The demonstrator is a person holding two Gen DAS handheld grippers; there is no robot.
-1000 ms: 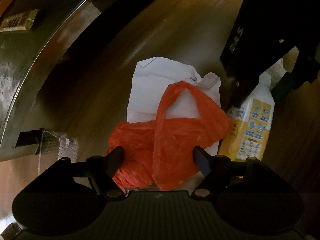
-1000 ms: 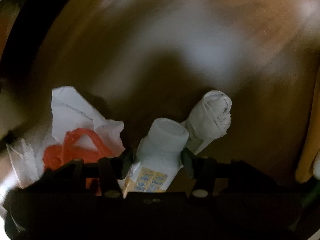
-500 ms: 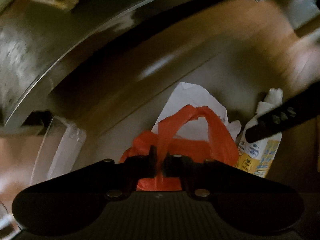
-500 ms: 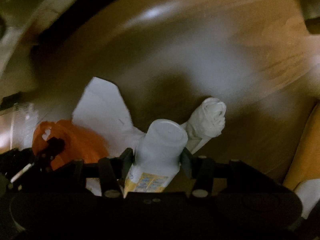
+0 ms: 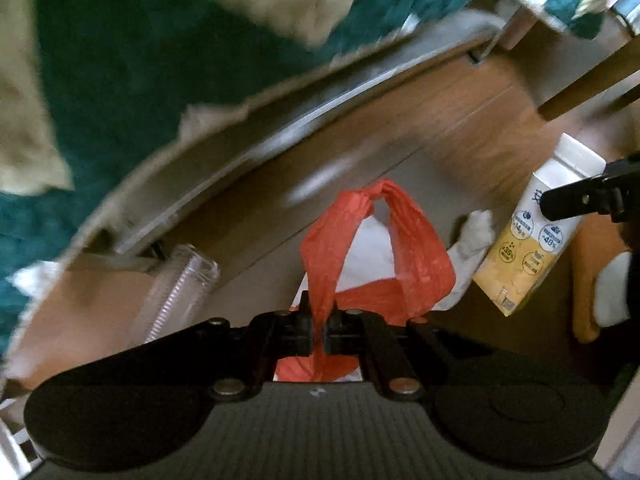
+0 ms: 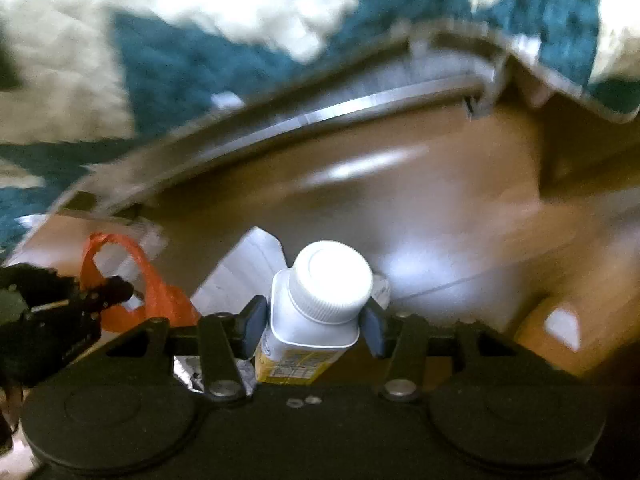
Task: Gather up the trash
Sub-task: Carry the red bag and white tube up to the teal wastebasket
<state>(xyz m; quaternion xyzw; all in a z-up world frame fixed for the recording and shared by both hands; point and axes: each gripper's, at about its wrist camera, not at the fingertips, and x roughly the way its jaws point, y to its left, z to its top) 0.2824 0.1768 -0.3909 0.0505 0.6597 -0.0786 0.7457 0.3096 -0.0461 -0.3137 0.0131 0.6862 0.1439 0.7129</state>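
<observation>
A second ago the left tongs (image 5: 319, 330) stood open around the orange bag (image 5: 376, 264); now they are clamped shut on its handle, low centre of the left view. The right tongs (image 6: 314, 322) grip the carton (image 6: 316, 308) below its white cap, as before. Floor (image 5: 400, 120) and bed (image 5: 120, 60) now show where only floor did: both pieces look lifted, so bagging the carton seems next. The carton shows at right of the left view, apart from the bag.
</observation>
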